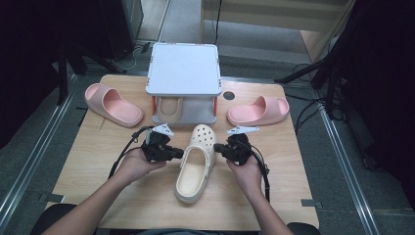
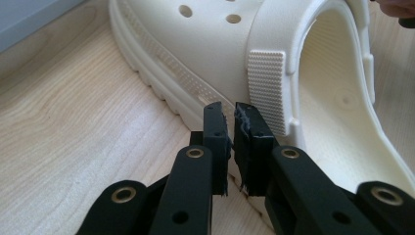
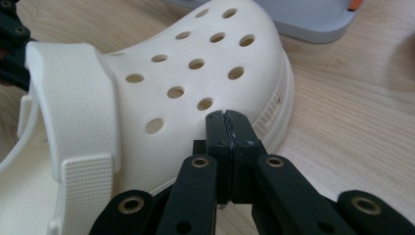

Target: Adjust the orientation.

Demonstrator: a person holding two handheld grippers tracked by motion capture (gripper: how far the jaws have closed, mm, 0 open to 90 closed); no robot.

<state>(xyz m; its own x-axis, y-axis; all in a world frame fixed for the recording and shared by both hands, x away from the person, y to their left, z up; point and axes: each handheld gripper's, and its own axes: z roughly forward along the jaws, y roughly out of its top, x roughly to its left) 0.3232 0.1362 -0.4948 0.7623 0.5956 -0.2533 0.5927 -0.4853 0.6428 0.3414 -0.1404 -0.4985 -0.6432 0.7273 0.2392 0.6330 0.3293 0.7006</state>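
Flanking cream clog [image 1: 195,164]: left claw [image 2: 231,108] nearly closed, right claw [image 3: 227,115] pressed together, both empty.

Legible text, labels, brands, numbers, signs: none. The cream foam clog [image 1: 195,164] with round vent holes, the two pink foam slides [image 1: 111,104] and the grey plastic shoe rack [image 1: 183,68] carry no readable markings.
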